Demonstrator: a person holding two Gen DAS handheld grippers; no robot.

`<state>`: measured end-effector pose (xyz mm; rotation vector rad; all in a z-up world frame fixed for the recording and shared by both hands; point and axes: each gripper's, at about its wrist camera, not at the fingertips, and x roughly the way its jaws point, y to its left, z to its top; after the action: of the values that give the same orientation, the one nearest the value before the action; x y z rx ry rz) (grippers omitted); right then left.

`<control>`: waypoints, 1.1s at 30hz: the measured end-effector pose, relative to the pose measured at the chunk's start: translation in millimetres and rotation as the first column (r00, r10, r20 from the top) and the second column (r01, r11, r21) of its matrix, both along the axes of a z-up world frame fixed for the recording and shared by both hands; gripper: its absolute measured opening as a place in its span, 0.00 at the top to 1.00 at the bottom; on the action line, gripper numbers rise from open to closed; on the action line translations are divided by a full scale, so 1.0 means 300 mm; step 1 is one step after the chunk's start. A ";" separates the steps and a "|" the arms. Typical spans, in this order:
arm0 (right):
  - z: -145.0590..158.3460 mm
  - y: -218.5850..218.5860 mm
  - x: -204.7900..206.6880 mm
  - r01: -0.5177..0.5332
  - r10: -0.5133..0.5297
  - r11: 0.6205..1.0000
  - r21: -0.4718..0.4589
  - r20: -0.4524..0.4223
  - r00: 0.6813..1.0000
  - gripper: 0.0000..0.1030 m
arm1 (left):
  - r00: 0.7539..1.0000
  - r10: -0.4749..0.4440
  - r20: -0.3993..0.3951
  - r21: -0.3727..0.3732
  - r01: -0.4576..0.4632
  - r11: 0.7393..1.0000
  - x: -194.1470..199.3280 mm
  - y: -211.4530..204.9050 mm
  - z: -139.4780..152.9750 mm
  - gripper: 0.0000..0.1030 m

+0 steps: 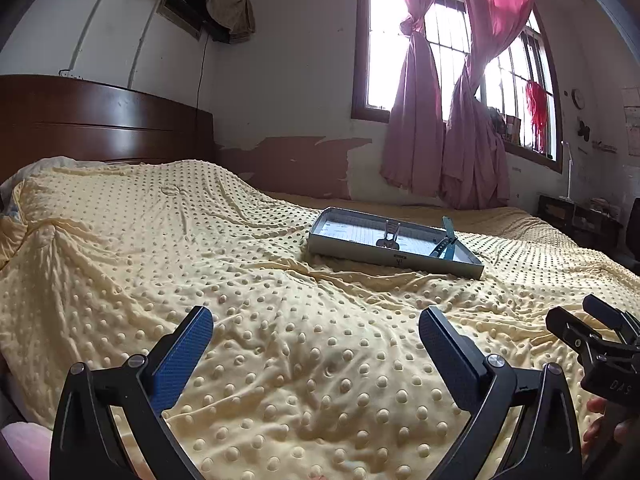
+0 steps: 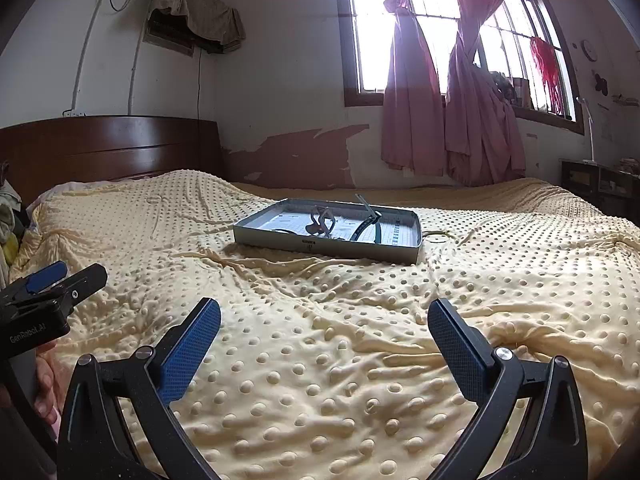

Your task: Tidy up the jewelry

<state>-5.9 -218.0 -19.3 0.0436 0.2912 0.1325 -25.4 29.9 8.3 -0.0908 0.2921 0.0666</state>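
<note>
Right now both my left fingers (image 1: 316, 332) and right fingers (image 2: 324, 324) are spread wide and hold nothing, hovering over the yellow dotted bedspread (image 1: 240, 280). Well ahead, the shallow grey tray (image 2: 280, 242) lies flat on the bed, with a silvery looped piece (image 2: 322, 222) near its middle and a dark strap-like band (image 2: 366, 226) propped beside it. Both pieces look light and thin; the band probably springy, the loop likely slippery. I'd pinch the band across its raised strap, gently.
</note>
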 end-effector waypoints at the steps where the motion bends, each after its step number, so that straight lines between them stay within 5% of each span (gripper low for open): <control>1: 0.000 -0.003 -0.001 0.004 -0.004 1.000 0.002 -0.001 1.000 0.01 | 1.000 0.000 -0.003 0.001 0.000 1.000 0.001 0.001 -0.002 0.00; 33: 0.017 -0.021 -0.015 0.017 -0.017 1.000 0.024 0.013 1.000 0.01 | 1.000 -0.003 -0.004 0.001 0.003 1.000 0.003 0.000 -0.009 0.00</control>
<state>-10.5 -224.3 -14.1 0.0687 0.2764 0.1195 -24.6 30.0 5.8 -0.0892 0.2960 0.0640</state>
